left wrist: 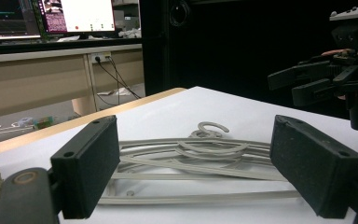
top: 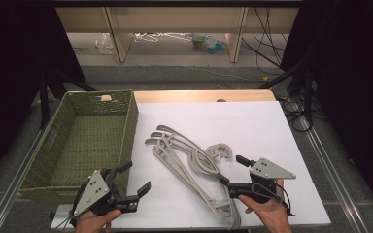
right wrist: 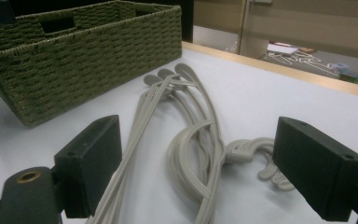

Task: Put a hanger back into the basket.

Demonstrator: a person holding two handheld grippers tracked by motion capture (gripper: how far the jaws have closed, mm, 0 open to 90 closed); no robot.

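Observation:
Several grey plastic hangers [top: 189,162] lie stacked on the white tabletop [top: 257,121], hooks toward the right. A green woven basket [top: 85,141] stands on the left side, nothing visible inside it. My left gripper [top: 137,176] is at the front left, just in front of the basket's near corner, open and pointing right at the hangers [left wrist: 191,158]. My right gripper [top: 233,172] is at the front right, open, its jaws beside the hangers' near ends and hooks [right wrist: 200,140]. Nothing sits between either pair of jaws [left wrist: 200,163] [right wrist: 205,168]. The right gripper [left wrist: 317,81] also appears in the left gripper view.
The basket [right wrist: 74,56] takes up the table's left third. A wooden table edge [top: 199,95] runs along the back. Beyond it, the floor holds white hangers and small clutter [top: 194,41] under a wooden shelf. Monitors [left wrist: 74,16] stand on a desk. Cables [top: 296,116] hang at the right.

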